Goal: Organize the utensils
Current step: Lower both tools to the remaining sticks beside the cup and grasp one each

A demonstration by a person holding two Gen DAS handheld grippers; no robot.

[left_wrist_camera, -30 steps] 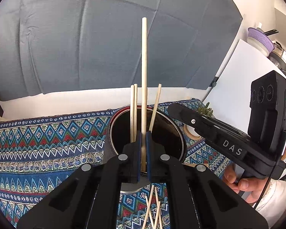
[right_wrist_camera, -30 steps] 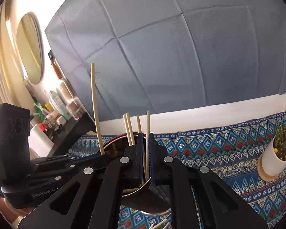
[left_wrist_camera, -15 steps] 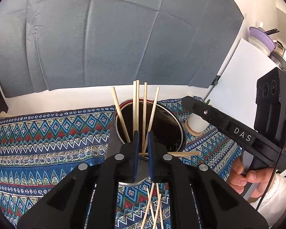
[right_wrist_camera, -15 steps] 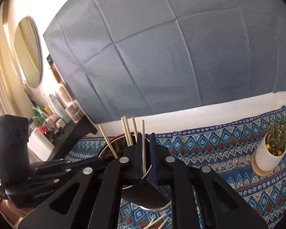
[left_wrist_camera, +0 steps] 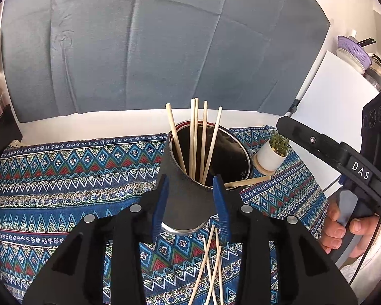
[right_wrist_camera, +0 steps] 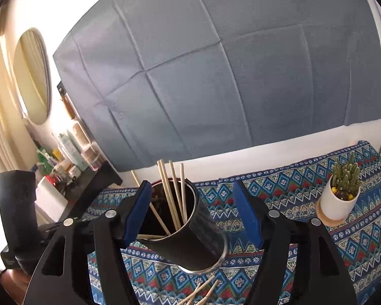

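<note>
Between both spread claws [left_wrist_camera: 190, 193] [right_wrist_camera: 193, 211], dark cylindrical metal holder [left_wrist_camera: 188, 203] with perhaps 5 slim wooden chopsticks [left_wrist_camera: 203, 142].

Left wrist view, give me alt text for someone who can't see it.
An open gripper, jaws either side of a dark metal cup holding chopsticks. More chopsticks lie loose on a patterned cloth. A small potted cactus stands behind, with the other handheld gripper at right.

Left gripper [left_wrist_camera: 191, 190] points forward with its 2 blue-padded fingers [left_wrist_camera: 219, 198] spread apart; right gripper [right_wrist_camera: 194, 213] likewise gapes wide, gripped at its handle by the person's hand [left_wrist_camera: 343, 231].
</note>
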